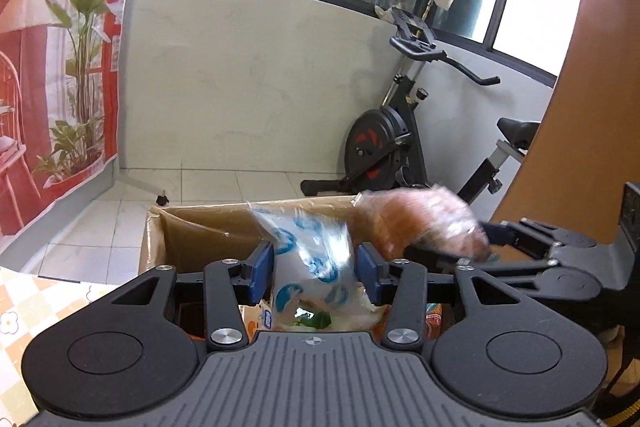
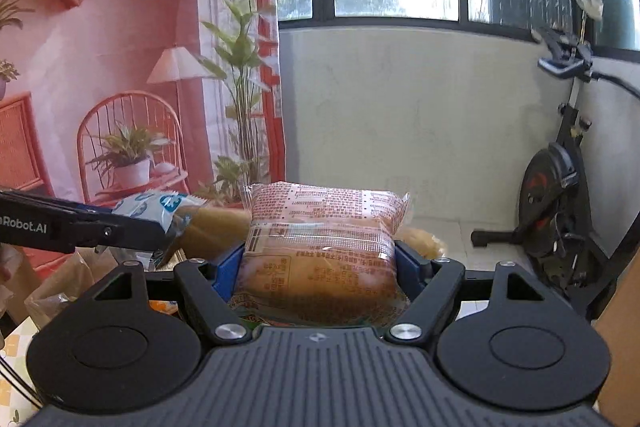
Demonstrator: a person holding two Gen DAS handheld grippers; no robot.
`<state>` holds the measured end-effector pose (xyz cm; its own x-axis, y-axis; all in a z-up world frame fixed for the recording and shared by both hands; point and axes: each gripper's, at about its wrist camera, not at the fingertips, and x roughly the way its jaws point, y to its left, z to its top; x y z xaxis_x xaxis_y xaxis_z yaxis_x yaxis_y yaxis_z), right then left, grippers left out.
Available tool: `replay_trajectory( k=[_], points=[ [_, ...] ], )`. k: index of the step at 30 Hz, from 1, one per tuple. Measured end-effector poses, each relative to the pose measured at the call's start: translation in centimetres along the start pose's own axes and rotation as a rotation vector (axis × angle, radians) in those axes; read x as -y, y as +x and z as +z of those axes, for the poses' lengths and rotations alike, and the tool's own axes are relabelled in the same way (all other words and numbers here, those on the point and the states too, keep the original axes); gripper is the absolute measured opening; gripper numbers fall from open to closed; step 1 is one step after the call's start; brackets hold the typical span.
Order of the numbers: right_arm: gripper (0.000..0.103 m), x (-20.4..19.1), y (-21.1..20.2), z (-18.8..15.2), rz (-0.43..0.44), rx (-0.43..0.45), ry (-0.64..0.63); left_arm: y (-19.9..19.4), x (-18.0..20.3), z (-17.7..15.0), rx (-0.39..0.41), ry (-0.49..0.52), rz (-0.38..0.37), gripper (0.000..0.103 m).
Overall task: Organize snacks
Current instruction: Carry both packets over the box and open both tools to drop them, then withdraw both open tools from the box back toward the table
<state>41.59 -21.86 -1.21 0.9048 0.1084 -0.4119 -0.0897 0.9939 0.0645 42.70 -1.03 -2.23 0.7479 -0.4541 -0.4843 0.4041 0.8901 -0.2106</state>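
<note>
Left gripper (image 1: 316, 269) points slightly downward, blue pads either side of a blue-printed packet (image 1: 312, 259), contact unclear. Right gripper (image 2: 320, 267), just beside it, pads pressed on a clear bread pack (image 2: 324, 247).

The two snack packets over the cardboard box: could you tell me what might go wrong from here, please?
1. The left gripper has the blue-and-white packet between its pads with gaps on both sides, so it may drop and land askew on the snacks already in the cardboard box.
2. The right gripper squeezes the soft bread packet; the bread could get crushed.
3. Both grippers sit close together over the box, so they could bump.
</note>
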Motion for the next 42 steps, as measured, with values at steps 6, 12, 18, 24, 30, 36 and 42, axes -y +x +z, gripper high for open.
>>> replay_trajectory(
  k=[6,12,18,24,30,36,42],
  points=[
    [0.083,0.2,1.1,-0.8,-0.012,-0.073,0.020,-0.1,-0.4,0.0,-0.020,-0.024,0.024,0.059],
    [0.087,1.2,-1.1,-1.2,-0.009,-0.033,0.091,-2.3,-0.2,-0.1,-0.005,-0.019,0.030,0.059],
    [0.087,1.0,-4.3,-2.1,-0.012,-0.011,0.099,-5.1,0.1,-0.8,0.022,-0.003,0.054,0.060],
    [0.087,-0.3,-7.7,-3.2,-0.004,0.030,0.068,-7.5,-0.1,-2.2,0.016,0.008,0.058,0.060],
    [0.087,-1.5,-10.7,-4.6,0.008,0.066,0.066,-9.8,-0.2,-3.7,0.025,-0.001,0.064,0.060],
    [0.087,-2.4,-12.7,-7.1,0.008,0.072,0.099,-11.5,0.4,-6.7,0.027,0.031,0.082,0.060],
    [0.087,-3.3,-13.7,-10.4,0.003,0.032,0.113,-11.6,0.1,-10.7,0.004,0.020,0.110,0.060]
  ],
)
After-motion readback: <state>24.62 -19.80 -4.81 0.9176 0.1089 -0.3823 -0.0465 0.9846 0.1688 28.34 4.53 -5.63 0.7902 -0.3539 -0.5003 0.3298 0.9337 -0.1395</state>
